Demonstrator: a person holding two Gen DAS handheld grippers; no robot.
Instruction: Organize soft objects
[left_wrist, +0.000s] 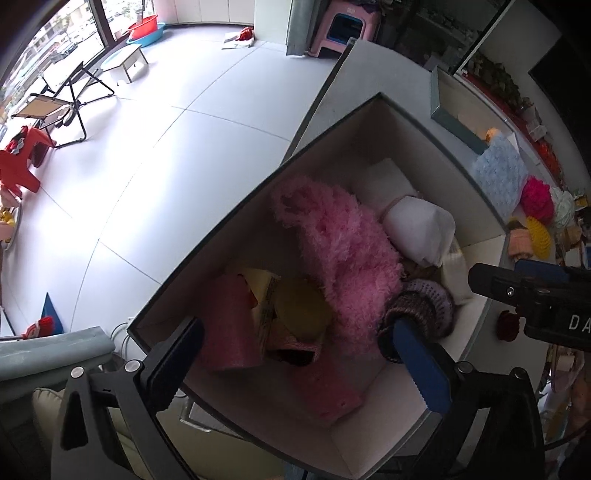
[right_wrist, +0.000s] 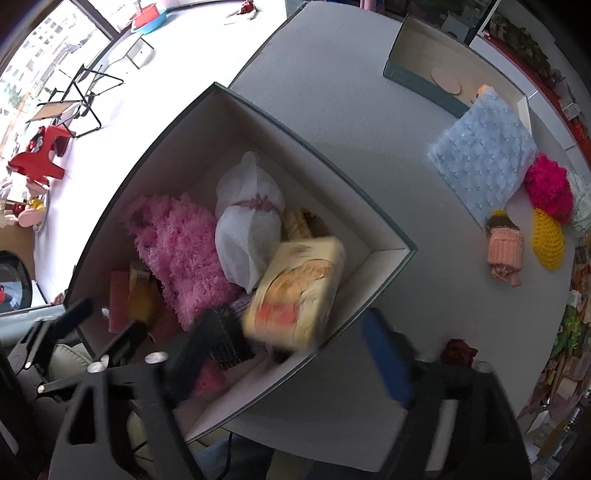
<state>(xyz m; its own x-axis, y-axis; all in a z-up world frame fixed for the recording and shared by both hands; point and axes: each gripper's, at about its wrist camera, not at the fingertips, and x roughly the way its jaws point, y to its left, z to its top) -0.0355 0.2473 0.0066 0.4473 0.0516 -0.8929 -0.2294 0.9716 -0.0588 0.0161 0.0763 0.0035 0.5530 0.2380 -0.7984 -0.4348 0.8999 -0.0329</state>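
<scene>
A large open box (left_wrist: 373, 122) (right_wrist: 388, 254) on the grey table holds soft things: a fluffy pink bag (left_wrist: 343, 254) (right_wrist: 177, 247), a white pouch (left_wrist: 417, 229) (right_wrist: 247, 221), a purple knitted hat (left_wrist: 424, 306) and pink and yellow pieces. My left gripper (left_wrist: 295, 350) is open above the box, its blue finger by the hat. My right gripper (right_wrist: 295, 354) is open. A yellow printed packet (right_wrist: 299, 288), blurred, sits between its fingers at the box's near corner, apart from them.
On the table to the right lie a pale blue cloth (right_wrist: 484, 155), a magenta pompom (right_wrist: 550, 188), a yellow knitted piece (right_wrist: 548, 240), a pink knitted roll (right_wrist: 506, 251) and a dark red flower (right_wrist: 458, 350). A second shallow box (right_wrist: 417, 85) stands behind. Floor with chairs lies left.
</scene>
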